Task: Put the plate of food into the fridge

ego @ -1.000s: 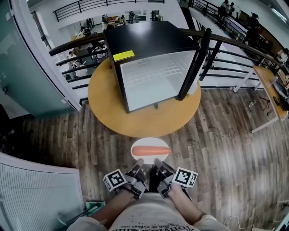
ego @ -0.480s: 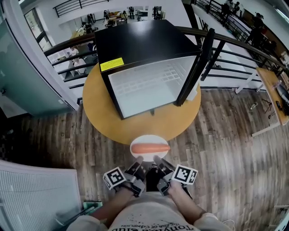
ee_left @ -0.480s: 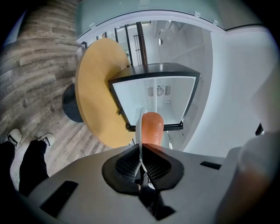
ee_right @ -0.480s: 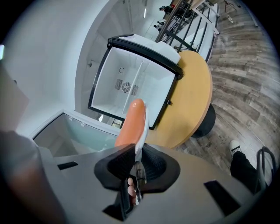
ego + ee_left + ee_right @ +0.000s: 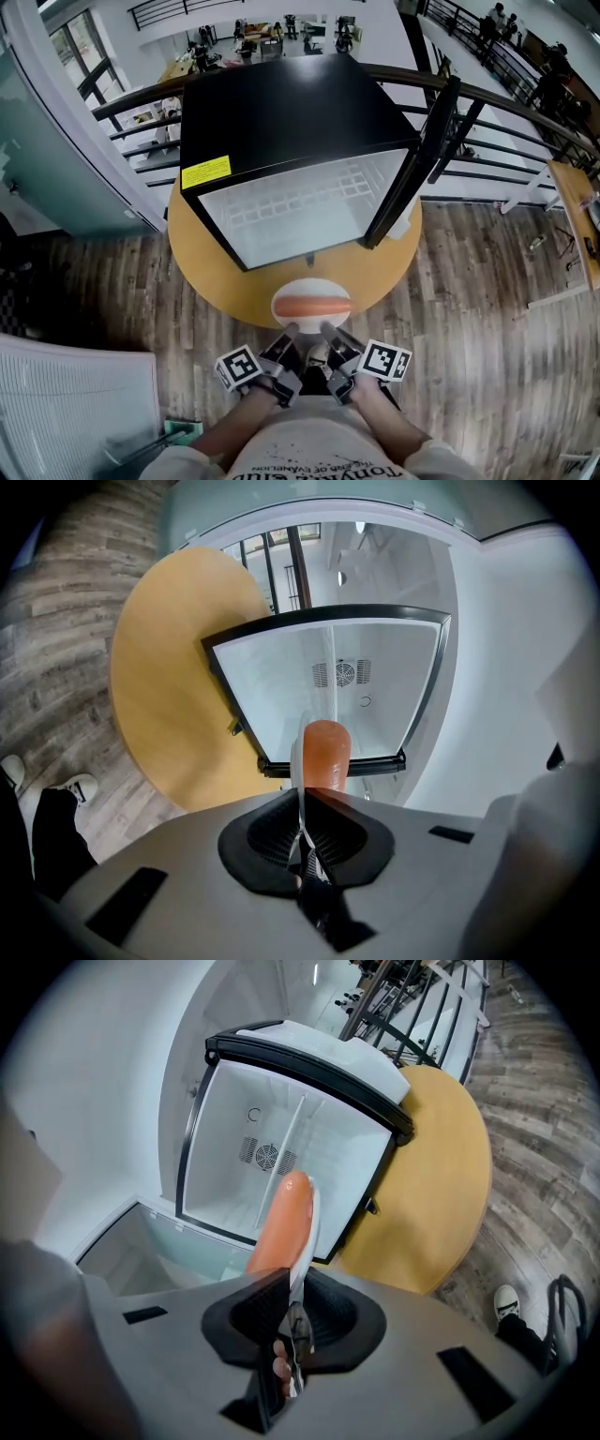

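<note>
A white plate carrying one long orange piece of food hangs over the near edge of the round wooden table. My left gripper and right gripper are both shut on its near rim, side by side. The left gripper view has the plate edge-on between my left gripper's pads, the food above. My right gripper pinches the plate beside the food. Just beyond stands the black fridge, its white inside facing me.
The fridge door stands open at the right. A black railing runs behind the table, with a drop to a lower floor past it. A white panel lies at lower left and a desk at far right.
The fridge and table have come closer and grown in the head view. The plate, held the same way by both grippers, now hangs over the table's near edge instead of the floor.
</note>
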`<action>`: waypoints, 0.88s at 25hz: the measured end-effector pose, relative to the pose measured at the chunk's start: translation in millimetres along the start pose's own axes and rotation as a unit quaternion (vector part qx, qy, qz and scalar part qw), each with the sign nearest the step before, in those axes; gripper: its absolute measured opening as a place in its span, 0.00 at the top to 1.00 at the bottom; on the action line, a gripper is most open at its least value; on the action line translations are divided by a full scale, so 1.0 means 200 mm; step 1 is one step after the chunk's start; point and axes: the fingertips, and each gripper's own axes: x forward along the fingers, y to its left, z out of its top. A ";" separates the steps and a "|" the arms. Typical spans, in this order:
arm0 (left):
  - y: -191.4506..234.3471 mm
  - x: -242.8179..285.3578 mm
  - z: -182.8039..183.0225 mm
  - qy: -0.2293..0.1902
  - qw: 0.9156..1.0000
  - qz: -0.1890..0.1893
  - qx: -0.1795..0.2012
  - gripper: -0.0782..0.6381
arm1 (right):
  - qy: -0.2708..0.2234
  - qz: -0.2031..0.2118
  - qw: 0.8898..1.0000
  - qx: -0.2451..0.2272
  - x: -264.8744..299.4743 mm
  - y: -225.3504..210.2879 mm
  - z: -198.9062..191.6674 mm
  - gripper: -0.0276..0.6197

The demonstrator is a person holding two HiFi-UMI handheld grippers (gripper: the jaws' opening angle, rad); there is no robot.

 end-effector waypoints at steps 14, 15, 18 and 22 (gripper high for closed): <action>0.00 0.18 0.08 -0.038 0.999 0.021 -0.007 0.85 | 0.040 0.007 0.999 0.008 0.11 -0.05 0.19 0.86; 0.00 0.19 0.09 -0.036 0.999 0.017 -0.007 0.85 | 0.039 0.006 0.999 0.010 0.13 -0.05 0.20 0.86; 0.02 0.21 0.13 -0.032 0.999 0.023 -0.008 0.85 | 0.038 0.001 0.999 0.010 0.16 -0.06 0.22 0.86; 0.05 0.27 0.17 -0.028 0.999 0.030 -0.011 0.85 | 0.034 -0.008 0.999 0.011 0.21 -0.09 0.26 0.86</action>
